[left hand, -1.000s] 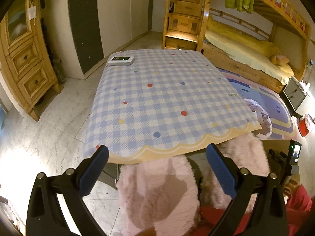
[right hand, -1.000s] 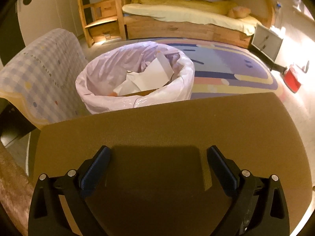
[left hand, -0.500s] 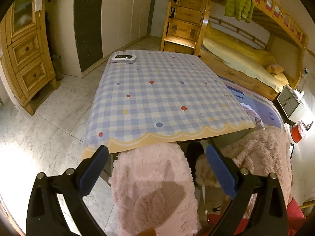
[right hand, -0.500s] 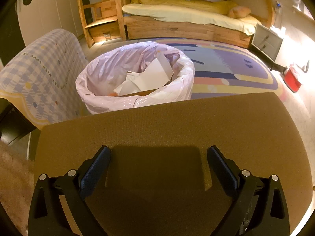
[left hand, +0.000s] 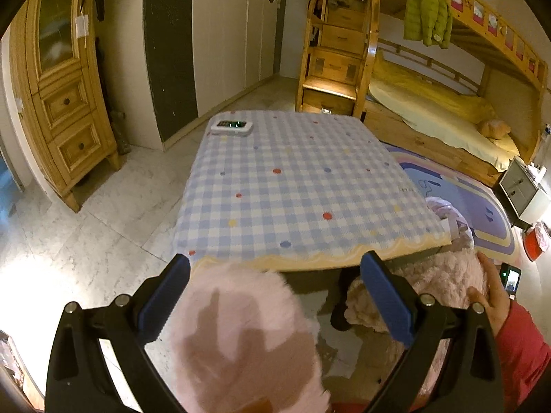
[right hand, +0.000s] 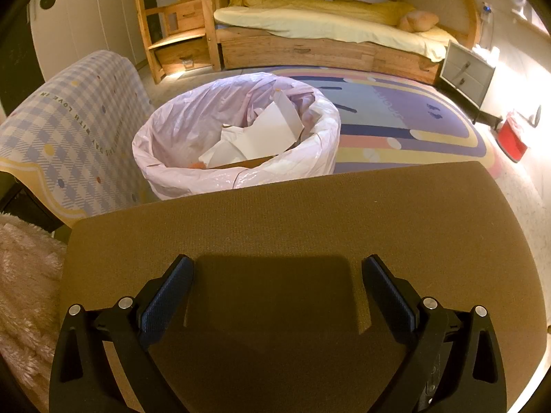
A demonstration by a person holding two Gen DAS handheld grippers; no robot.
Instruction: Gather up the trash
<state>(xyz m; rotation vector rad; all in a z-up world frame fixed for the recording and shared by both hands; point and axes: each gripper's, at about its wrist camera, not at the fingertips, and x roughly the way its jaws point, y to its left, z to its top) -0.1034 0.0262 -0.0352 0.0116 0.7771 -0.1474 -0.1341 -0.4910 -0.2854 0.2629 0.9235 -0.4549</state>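
Note:
In the right wrist view a round bin (right hand: 237, 172) lined with a pale pink bag holds white paper scraps (right hand: 261, 134) and a brown cardboard piece. My right gripper (right hand: 275, 285) is open and empty, low over a brown fabric seat (right hand: 310, 220) in front of the bin. In the left wrist view my left gripper (left hand: 275, 289) is open and empty above pink fluffy trouser legs (left hand: 241, 330), just before the near edge of a table with a blue checked cloth (left hand: 296, 189). The bin's pink liner (left hand: 444, 206) peeks out past the table's right corner.
A white device with a green display (left hand: 231, 125) lies at the table's far left corner. A person's hand (left hand: 489, 296) in a red sleeve rests on one knee beside a phone (left hand: 511, 278). Bunk bed (left hand: 430, 110), wooden cabinet (left hand: 58, 96), striped rug (right hand: 396, 127), red box (right hand: 513, 137).
The left gripper has risen and drawn back, so more of the room and the floor shows and the hand with the phone has come into view. The right gripper has held still.

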